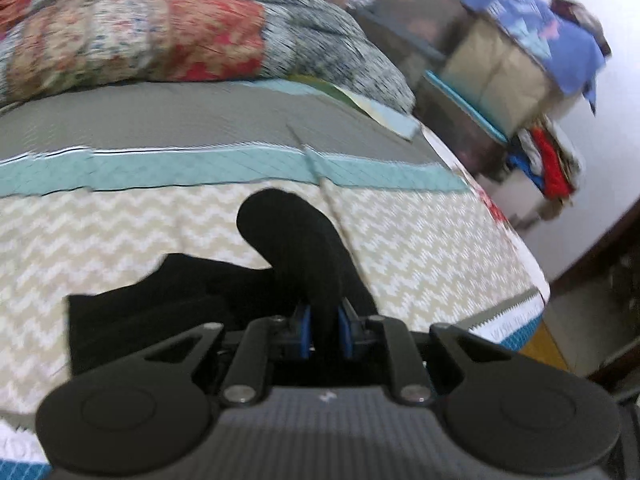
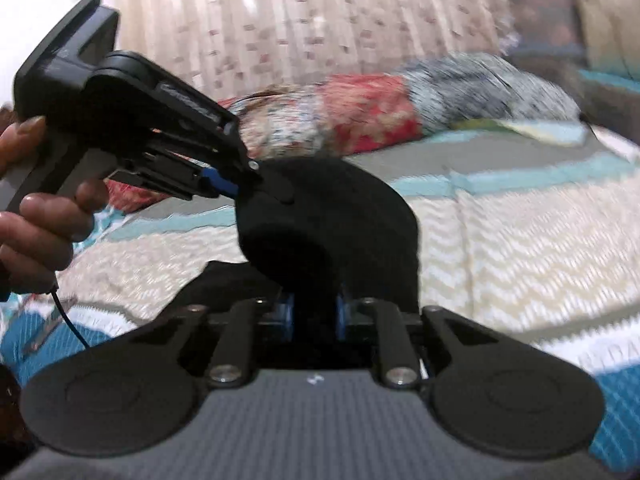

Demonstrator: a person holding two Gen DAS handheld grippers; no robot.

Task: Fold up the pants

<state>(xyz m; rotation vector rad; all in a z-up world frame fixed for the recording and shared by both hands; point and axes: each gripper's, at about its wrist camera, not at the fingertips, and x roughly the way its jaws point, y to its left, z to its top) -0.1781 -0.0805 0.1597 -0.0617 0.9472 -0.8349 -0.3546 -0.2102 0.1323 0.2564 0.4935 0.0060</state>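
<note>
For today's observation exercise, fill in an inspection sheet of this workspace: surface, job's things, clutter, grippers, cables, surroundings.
Surface: bed cover, chevron pattern with teal and grey bands.
Job's things: black pants, partly lifted off the cover.
Clutter: patterned bundle of bedding at the far edge.
Grippers: left gripper shut on the pants; right gripper shut on the pants.
Cables: thin black cable below the hand.
Surroundings: curtain; stacked storage boxes.

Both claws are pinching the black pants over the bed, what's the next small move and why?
Probably carry the lifted fold forward and lay it on the part lying flat. Both the left claw and the right claw are shut on the black pants, which arch up off the chevron bedspread.
</note>
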